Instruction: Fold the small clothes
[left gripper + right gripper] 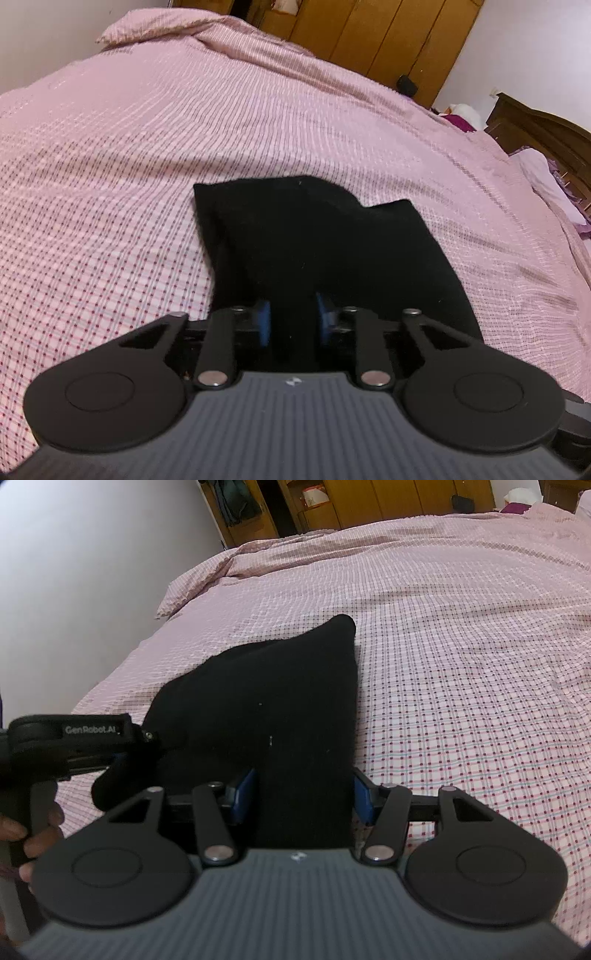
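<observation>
A black garment (314, 240) lies bunched on the pink checked bedspread (147, 147). My left gripper (293, 321) is shut on its near edge, and the cloth fills the narrow gap between the blue pads (264, 321). In the right wrist view the same black garment (277, 686) rises to a peak above the bedspread (461, 646). My right gripper (304, 797) holds a thick fold of it, with the blue pads (243, 794) pressed against both sides. The left gripper (155, 738) shows at the left, gripping the garment's left edge, and a person's hand (37, 834) holds its handle.
The bedspread runs far ahead and to both sides. A wooden wardrobe (369, 37) stands beyond the bed. At the right are a dark headboard (546, 129) and a pillow (546, 177). A white wall (92, 572) borders the bed's left edge.
</observation>
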### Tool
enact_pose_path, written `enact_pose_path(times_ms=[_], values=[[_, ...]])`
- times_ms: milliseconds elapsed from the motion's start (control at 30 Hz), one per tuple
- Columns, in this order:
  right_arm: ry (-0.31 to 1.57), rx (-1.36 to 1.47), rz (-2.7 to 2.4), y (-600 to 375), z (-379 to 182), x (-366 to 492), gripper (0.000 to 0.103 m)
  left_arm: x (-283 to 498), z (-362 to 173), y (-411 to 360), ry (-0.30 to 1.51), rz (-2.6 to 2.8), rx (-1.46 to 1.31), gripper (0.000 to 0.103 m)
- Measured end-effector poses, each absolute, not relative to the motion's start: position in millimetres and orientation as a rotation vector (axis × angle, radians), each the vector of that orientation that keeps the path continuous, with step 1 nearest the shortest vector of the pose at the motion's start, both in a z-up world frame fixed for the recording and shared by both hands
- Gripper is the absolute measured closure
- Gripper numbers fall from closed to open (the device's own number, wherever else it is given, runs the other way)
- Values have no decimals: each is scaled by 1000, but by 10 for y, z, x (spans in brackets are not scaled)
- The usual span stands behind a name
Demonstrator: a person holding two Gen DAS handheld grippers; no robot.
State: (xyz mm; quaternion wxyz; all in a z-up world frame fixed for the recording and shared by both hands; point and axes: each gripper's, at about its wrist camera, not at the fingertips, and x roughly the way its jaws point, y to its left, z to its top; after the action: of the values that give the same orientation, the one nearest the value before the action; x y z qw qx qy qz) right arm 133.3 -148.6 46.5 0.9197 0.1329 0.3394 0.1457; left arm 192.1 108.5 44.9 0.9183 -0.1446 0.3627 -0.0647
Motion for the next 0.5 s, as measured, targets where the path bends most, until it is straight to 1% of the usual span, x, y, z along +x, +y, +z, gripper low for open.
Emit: enact_pose_path(times_ms=[67, 167, 233, 400, 500], values=[[691, 281, 297, -1484, 504, 1313, 45, 1874, 516, 1091, 702, -134, -295, 85], [669, 261, 329, -1443, 624, 1262, 45, 1746, 720, 1149, 612, -123, -270, 85], [657, 218, 348, -1388, 688, 1227, 45, 1767, 721, 1216, 627, -97, -242, 85], [679, 128, 368, -1241, 641, 1224, 46, 1859, 415, 1352, 734, -54, -267, 84], [691, 105, 371, -1228, 634, 1226, 45, 1844, 440, 1336, 725, -77, -248, 82]])
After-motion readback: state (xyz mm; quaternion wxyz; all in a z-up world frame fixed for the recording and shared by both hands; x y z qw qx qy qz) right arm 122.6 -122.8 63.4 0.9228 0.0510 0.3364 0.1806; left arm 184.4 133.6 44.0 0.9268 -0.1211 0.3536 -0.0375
